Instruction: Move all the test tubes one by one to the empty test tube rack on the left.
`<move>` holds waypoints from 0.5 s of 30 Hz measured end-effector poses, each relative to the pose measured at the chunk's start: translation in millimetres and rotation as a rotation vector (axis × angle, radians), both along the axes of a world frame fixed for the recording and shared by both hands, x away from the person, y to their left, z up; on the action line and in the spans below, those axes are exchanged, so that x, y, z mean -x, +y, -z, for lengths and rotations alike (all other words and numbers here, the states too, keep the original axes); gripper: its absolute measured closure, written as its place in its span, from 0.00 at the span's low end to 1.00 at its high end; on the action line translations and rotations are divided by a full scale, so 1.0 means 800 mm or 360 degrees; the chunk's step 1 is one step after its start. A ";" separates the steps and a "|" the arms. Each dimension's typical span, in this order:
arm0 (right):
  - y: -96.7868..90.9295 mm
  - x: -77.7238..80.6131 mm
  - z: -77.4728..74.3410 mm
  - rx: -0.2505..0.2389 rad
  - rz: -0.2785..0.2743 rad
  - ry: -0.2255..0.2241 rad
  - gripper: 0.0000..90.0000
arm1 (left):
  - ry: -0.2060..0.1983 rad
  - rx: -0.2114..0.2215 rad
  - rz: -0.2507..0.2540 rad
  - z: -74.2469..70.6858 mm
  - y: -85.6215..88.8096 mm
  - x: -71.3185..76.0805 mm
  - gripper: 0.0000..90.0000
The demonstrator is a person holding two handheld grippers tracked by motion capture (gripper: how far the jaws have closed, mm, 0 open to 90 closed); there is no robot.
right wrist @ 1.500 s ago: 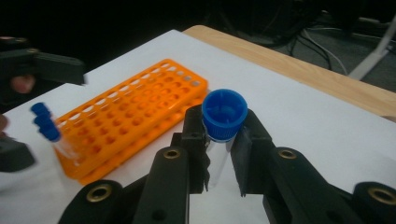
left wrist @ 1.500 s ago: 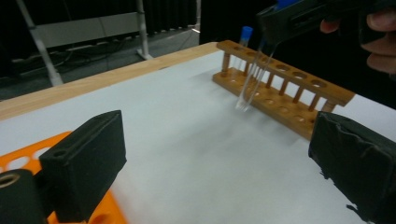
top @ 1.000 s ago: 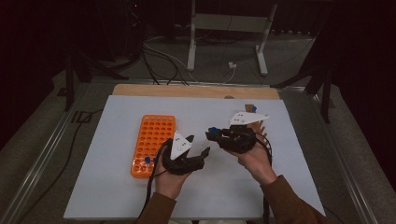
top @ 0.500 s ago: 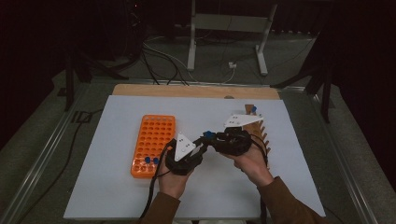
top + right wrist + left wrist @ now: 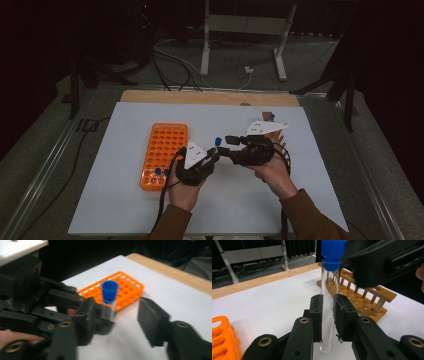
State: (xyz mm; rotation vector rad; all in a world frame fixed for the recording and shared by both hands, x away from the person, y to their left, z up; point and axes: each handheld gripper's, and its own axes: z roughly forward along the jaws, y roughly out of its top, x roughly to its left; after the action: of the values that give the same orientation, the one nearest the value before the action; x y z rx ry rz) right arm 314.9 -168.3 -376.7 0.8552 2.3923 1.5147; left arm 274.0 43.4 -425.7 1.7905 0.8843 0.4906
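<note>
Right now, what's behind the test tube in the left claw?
Behind the capped test tube stands a wooden rack on the white table. The right claw covers the rack's far end.

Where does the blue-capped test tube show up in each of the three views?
High view: the test tube shows as a blue cap at centre, between the two grippers.
Left gripper view: upright at centre, clamped between the left gripper's pads, cap at the top edge.
Right gripper view: centre-left, blue cap up, between the right gripper's parted jaws.
Shared landmark: the orange rack.
</note>
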 end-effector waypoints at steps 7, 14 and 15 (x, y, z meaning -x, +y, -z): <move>-0.016 0.003 0.000 0.0013 0.0090 -0.0107 0.23 | 0.0006 0.0033 -0.0024 -0.003 0.011 -0.002 0.87; -0.031 -0.002 0.007 0.0048 0.0190 -0.0126 0.10 | 0.0005 0.0072 -0.0043 -0.007 0.023 -0.002 0.87; -0.033 -0.002 0.009 0.0047 0.0199 -0.0121 0.08 | 0.0006 0.0077 -0.0045 -0.008 0.025 -0.002 0.87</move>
State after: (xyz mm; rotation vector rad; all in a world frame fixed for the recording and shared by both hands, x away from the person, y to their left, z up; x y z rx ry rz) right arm 316.6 -194.8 -383.7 0.9054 2.2574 1.4350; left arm 275.9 63.1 -419.1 1.7377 0.9182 0.4802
